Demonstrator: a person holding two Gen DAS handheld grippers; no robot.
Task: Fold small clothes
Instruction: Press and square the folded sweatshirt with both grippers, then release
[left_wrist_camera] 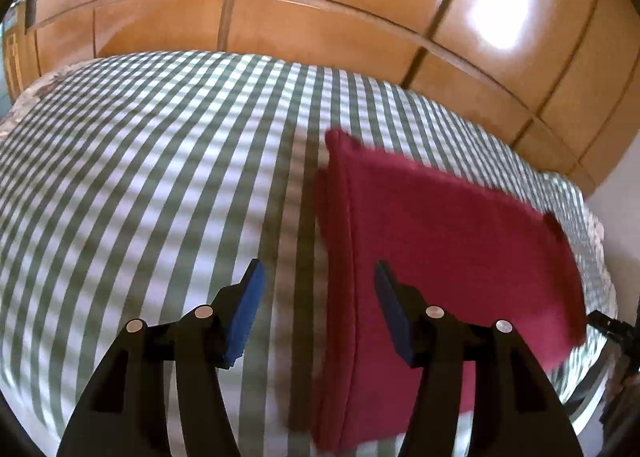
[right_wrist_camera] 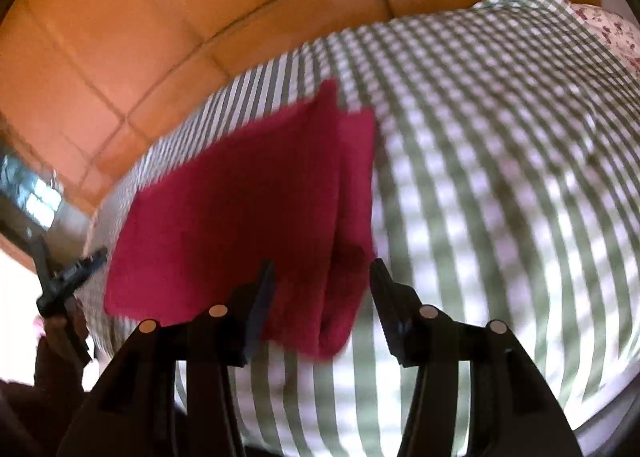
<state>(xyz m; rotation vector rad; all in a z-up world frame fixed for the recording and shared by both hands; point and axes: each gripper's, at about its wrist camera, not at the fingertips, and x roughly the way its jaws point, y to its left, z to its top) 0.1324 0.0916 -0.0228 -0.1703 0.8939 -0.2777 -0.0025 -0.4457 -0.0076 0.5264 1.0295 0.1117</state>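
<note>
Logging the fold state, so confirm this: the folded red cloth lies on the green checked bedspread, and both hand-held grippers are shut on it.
Not quite. The folded red cloth does lie on the green checked bedspread, but neither tool grips it: the left hand-held gripper and the right hand-held gripper are both open, jaws spread apart above the cloth. Each wrist view shows its own.

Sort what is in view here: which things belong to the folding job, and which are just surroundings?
Belongs to the job:
red cloth, folded, lying on the bed
left tool, open, holding nothing
right tool, open, holding nothing

Just there:
checked bedcover
wooden wardrobe
floral pillow
</note>
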